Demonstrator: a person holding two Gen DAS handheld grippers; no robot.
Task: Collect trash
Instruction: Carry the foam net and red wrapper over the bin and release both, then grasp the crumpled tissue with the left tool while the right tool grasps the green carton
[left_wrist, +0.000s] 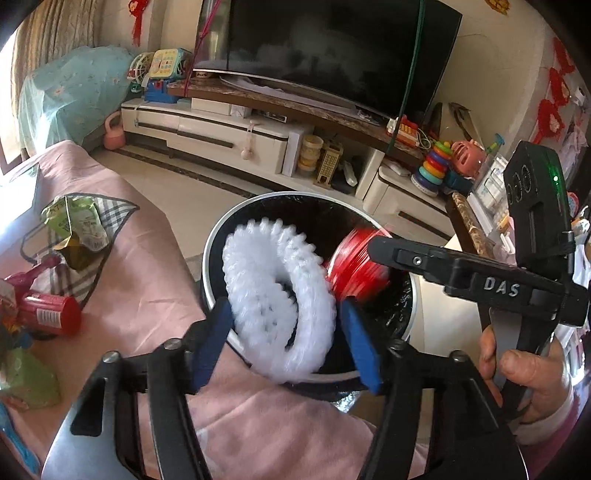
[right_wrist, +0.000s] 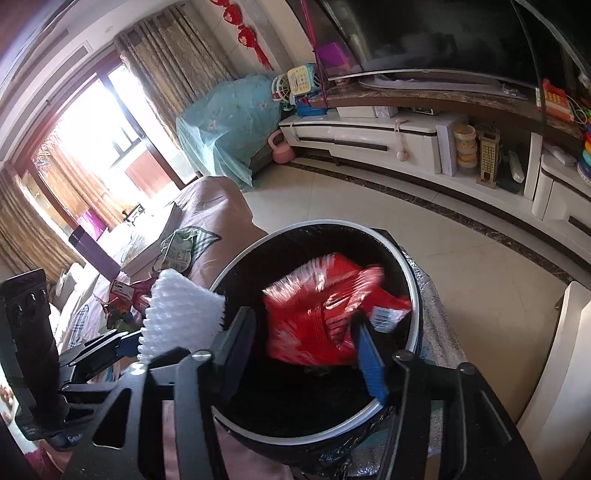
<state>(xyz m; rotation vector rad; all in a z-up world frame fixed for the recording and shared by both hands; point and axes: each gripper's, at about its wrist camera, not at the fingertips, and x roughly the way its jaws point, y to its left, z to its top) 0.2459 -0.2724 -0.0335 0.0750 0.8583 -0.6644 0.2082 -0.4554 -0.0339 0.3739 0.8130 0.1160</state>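
Left gripper (left_wrist: 286, 343) open, white foam net (left_wrist: 277, 295) loose between its pads over the near rim of the bin (right_wrist: 415, 291). Right gripper (right_wrist: 308, 354) open; red wrapper (right_wrist: 325, 314) blurred above the bin interior, contact indeterminate. Bin bottom hidden in black liner.

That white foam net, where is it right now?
In the left wrist view the white foam net sits mid-frame between the left gripper's open jaws, over the near rim of the black bin, left of the red wrapper.

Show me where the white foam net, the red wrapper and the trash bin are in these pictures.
white foam net (left_wrist: 277, 295), left wrist view, on its ribbed outer surface.
red wrapper (right_wrist: 317, 317), right wrist view, on its crumpled middle.
trash bin (right_wrist: 415, 291), right wrist view, on its pale rim.
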